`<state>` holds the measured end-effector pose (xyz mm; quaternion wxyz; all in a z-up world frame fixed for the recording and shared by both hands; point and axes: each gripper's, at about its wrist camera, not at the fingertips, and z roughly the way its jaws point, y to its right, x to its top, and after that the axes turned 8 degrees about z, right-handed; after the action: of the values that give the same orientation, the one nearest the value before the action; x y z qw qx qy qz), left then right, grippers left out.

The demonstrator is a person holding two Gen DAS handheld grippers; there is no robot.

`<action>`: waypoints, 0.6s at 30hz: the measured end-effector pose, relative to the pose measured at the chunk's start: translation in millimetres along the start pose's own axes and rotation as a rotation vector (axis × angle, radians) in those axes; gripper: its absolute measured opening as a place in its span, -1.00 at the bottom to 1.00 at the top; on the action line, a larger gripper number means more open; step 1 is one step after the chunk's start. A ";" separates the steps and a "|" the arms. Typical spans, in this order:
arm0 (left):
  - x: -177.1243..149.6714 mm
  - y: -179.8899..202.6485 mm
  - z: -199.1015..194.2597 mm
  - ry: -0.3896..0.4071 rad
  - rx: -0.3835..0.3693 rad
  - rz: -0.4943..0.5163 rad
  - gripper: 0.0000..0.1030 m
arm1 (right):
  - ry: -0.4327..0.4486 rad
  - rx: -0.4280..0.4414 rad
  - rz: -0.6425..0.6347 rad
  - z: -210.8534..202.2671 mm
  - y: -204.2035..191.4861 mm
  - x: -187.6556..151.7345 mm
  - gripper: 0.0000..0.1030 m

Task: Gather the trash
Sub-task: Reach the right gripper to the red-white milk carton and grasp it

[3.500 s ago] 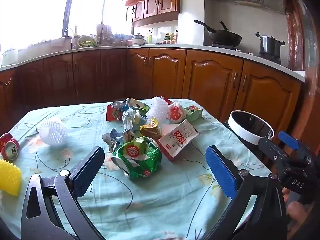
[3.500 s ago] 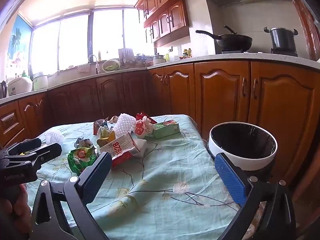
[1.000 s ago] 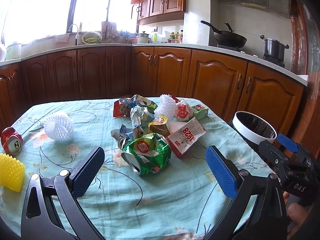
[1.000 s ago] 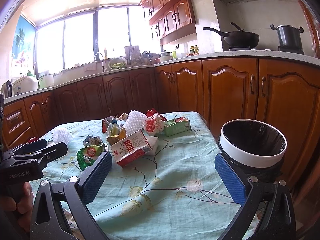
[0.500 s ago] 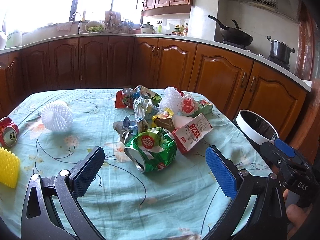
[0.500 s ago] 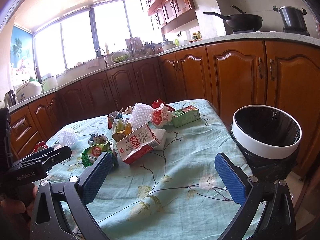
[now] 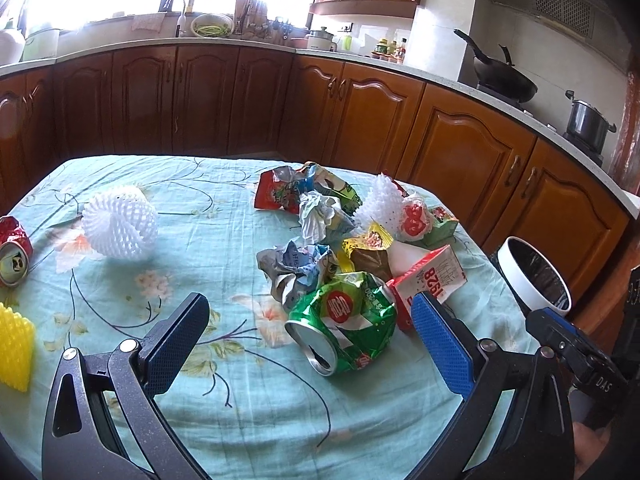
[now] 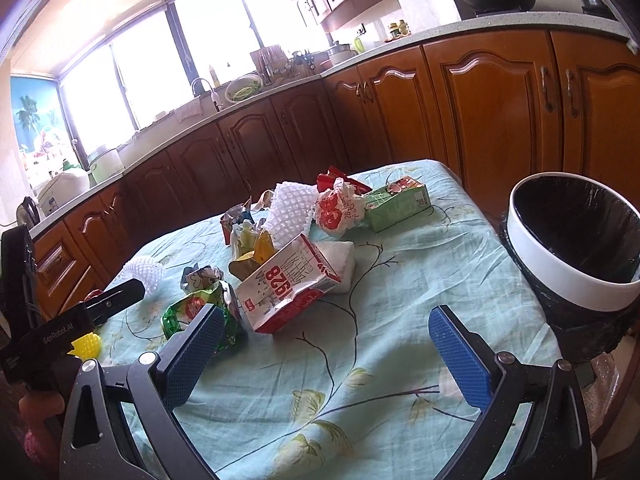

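1. A kitchen surface (image 7: 240, 408) covered in a pale green floral cloth holds a loose heap of trash, with dark wooden cabinets behind
2. The left tongs (image 7: 312, 340) hang low over the near edge, blue pads wide apart and holding nothing
3. A crushed green can (image 7: 344, 322) lies on its side just ahead, between the left pads and nearer the right-hand one
4. Touching the can, a flattened red and white carton (image 7: 430, 278) lies beside crumpled wrappers (image 7: 296, 264); further back are a white foam net (image 7: 386, 204) and a green box (image 8: 396, 200)
5. Well apart on the far left lie another white foam net (image 7: 120, 222), a crushed red can (image 7: 14, 250) and a yellow spiky piece (image 7: 14, 348)
6. The right tongs (image 8: 328, 350) are also spread apart and empty, above bare cloth
7. A white-rimmed bin (image 8: 576, 276) with a black liner stands just beside the right edge of the surface, below its level
8. Risks, as a judgement: the dented can may slip or roll from the pads; closing on it could catch the carton or bunch the cloth, dragging the heap; a careless release near the edge could miss the bin
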<state>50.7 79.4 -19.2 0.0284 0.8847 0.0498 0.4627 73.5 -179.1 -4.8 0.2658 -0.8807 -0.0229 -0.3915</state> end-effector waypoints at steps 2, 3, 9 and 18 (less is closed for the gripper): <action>4.7 -3.8 6.4 -0.014 -0.004 -0.007 1.00 | -0.022 0.011 0.014 8.4 0.0 3.9 0.92; 7.2 -4.8 10.0 -0.022 -0.008 -0.010 0.99 | -0.033 0.012 0.018 12.7 -0.6 5.4 0.87; 19.4 -14.4 38.7 -0.085 -0.029 -0.025 0.94 | -0.119 0.051 0.066 43.1 -2.0 12.9 0.71; 28.4 -26.1 79.6 -0.170 -0.077 -0.063 0.86 | -0.291 0.147 0.217 87.2 1.4 6.5 0.39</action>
<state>130.6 108.2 -43.9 0.0811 0.9170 0.0570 0.3865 137.4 -139.0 -49.1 0.3640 -0.9035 0.0057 -0.2261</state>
